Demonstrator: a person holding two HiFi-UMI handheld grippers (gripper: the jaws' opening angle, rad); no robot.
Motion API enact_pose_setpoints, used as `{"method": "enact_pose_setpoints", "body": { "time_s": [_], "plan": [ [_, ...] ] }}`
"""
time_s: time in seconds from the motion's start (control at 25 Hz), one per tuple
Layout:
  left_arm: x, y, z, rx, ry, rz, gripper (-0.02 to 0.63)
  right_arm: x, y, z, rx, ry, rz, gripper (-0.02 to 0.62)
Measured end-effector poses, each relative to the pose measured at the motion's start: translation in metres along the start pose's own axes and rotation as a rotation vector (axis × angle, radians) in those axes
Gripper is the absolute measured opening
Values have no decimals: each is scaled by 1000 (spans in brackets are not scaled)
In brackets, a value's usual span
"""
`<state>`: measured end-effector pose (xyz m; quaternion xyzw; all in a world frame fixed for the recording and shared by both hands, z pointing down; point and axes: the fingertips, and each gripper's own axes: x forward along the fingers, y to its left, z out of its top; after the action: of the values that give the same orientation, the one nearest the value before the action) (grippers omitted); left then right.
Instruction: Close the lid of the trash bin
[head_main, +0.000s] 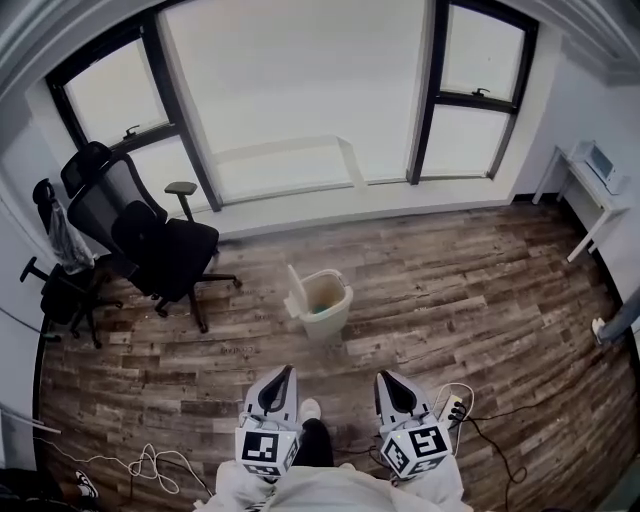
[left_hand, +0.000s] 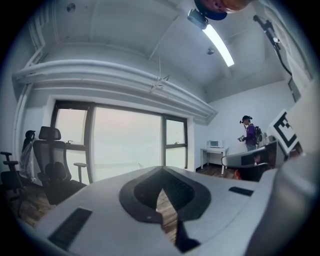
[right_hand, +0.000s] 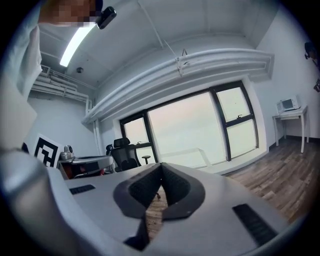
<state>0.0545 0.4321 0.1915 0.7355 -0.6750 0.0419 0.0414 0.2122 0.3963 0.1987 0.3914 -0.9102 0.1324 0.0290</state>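
A small cream trash bin (head_main: 325, 300) stands on the wooden floor ahead of me, its lid (head_main: 296, 292) hanging open down its left side. Something greenish lies inside. Both grippers are held low near my body, well short of the bin. My left gripper (head_main: 286, 374) is shut with nothing in it, and my right gripper (head_main: 383, 380) is shut and empty too. In the left gripper view the jaws (left_hand: 161, 179) meet at their tips; the right gripper view shows its jaws (right_hand: 160, 167) meeting likewise. Neither gripper view shows the bin.
A black office chair (head_main: 140, 235) stands left of the bin, a second chair (head_main: 60, 285) further left. White cable (head_main: 150, 463) lies at lower left, a power strip with cords (head_main: 458, 408) at lower right. A white desk (head_main: 590, 190) stands at the right wall. A person (left_hand: 249, 133) stands in the distance.
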Motion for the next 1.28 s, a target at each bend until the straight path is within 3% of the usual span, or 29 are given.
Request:
{"method": "enact_pose_setpoints", "body": {
  "time_s": [0.76, 1.04, 1.28],
  "plan": [
    [150, 185, 15, -24, 29, 5, 5, 236, 5, 34, -8, 72, -3, 23],
    [177, 230, 17, -32, 28, 9, 5, 280, 15, 40, -11, 71, -7, 23],
    [189, 234, 15, -63, 28, 5, 5, 287, 12, 41, -16, 95, -16, 23]
  ]
}}
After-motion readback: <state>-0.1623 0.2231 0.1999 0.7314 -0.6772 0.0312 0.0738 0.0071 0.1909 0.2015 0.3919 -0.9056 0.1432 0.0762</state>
